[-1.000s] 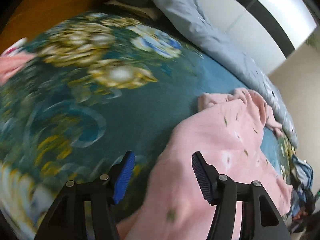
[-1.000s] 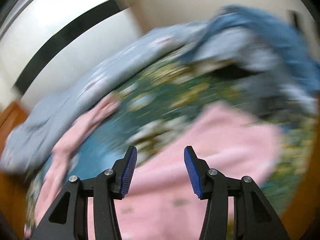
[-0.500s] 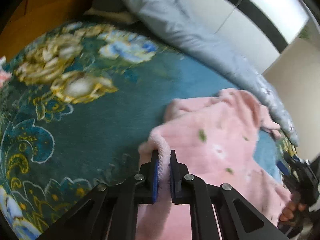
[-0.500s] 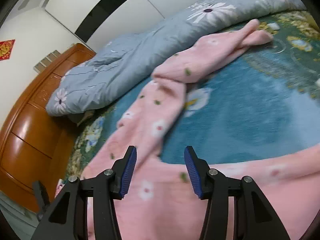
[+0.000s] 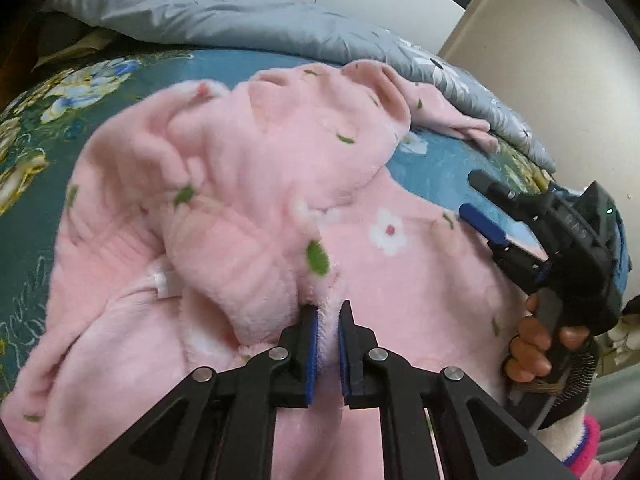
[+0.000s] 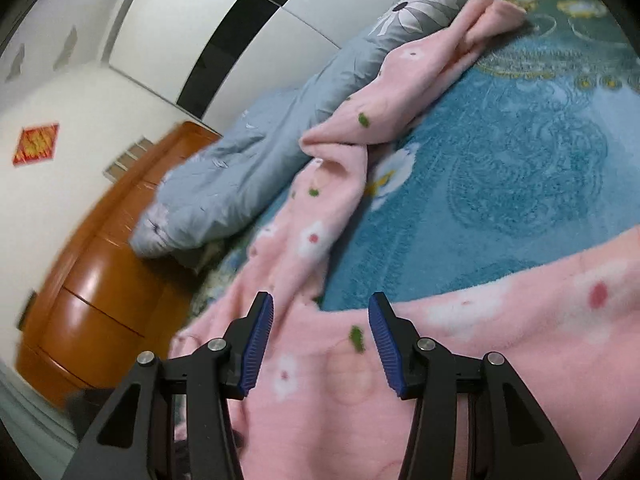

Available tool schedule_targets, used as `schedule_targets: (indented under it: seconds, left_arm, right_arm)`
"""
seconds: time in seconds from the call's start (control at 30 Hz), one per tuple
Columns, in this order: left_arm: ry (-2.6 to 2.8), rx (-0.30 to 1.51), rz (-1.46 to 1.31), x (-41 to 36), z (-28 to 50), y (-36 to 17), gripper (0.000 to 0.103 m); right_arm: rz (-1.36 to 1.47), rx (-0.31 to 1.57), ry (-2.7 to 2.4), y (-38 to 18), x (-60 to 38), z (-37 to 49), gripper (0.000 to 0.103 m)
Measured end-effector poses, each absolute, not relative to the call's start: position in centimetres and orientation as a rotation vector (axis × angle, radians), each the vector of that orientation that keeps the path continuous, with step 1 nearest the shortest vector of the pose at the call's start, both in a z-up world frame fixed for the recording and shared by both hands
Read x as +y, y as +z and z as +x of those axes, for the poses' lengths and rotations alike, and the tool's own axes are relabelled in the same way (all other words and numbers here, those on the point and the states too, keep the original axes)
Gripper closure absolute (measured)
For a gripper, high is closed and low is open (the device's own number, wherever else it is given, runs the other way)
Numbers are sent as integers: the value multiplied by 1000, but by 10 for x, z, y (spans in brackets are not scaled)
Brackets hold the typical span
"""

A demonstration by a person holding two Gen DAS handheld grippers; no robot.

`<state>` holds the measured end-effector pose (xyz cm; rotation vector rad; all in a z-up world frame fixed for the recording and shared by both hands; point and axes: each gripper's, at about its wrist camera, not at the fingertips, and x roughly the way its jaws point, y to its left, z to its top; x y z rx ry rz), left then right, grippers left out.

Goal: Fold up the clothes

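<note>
Left gripper point(image 5: 328, 354): fingers nearly together, pinching a fleece edge of the pink garment point(image 5: 256, 184); jaws easing open slightly, fabric between them. Likely carrying that edge across to form a fold. Right gripper point(image 6: 320, 344): fingers spread, nothing between them, poised over the near hem, probably to take a second corner. Garment lies rumpled on the bed's teal floral blanket point(image 6: 520, 168); grey quilt point(image 5: 248, 20) at far side.

Soft even daylight, slight motion blur, strong fisheye bending and dark corners.
</note>
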<state>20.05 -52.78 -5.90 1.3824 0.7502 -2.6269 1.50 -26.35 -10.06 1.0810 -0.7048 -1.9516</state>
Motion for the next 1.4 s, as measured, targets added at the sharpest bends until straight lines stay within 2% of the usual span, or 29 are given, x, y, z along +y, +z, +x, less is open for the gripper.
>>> schedule_targets:
  seconds: [0.07, 0.13, 0.17, 0.33, 0.5, 0.57, 0.63, 0.8, 0.87, 1.1, 1.2, 1.27, 1.3, 1.33, 1.37, 1.4]
  left_arm:
    - [-2643, 850, 1352, -535, 211, -50, 66]
    - [-2639, 919, 1293, -548, 221, -41, 50]
    - [-2621, 923, 1267, -555, 225, -38, 46]
    - [-2507, 1077, 1190, -593, 239, -41, 45]
    - [-2246, 1493, 1138, -625, 252, -81, 45]
    - [-2221, 1510, 1097, -629, 262, -82, 44]
    - [-2234, 1450, 1089, -629, 265, -78, 42]
    - [-2239, 1609, 1123, -623, 243, -95, 40]
    - [-2268, 1602, 1120, -617, 234, -94, 41]
    - [-2458, 1522, 845, -628, 233, -51, 40]
    - [-2433, 1553, 692, -649, 246, -43, 40]
    - [-2419, 1547, 613, -661, 254, -38, 44]
    - [-2422, 1505, 606, -665, 255, -35, 51]
    - [-2421, 1422, 630, -666, 253, -30, 79]
    - [-2412, 1358, 661, -668, 250, -27, 94]
    - [-2402, 1308, 691, -671, 248, -25, 93]
  right_arm:
    - [1081, -691, -1954, -100, -265, 15, 52]
    - [1083, -684, -1957, -100, -267, 15, 52]
    - [1083, -685, -1957, -100, -267, 14, 52]
    - [1081, -694, -1953, -101, -266, 14, 52]
    - [1082, -691, -1953, -101, -267, 14, 52]
    - [1082, -697, -1948, -102, -266, 14, 52]
    - [1083, -704, -1945, -102, -265, 13, 52]
    - [1086, -688, -1953, -102, -267, 14, 52]
    - [1086, -694, -1949, -102, -266, 14, 52]
    - [1087, -702, -1944, -102, -265, 14, 52]
    - [1087, -704, -1942, -102, -265, 14, 52]
    - [1087, -705, -1941, -102, -265, 13, 52]
    - [1087, -704, -1941, -102, -265, 13, 52]
    - [1088, -703, -1941, -103, -265, 13, 52]
    - [1088, -701, -1941, -103, -265, 13, 52]
    - [1088, -700, -1941, -103, -265, 13, 52]
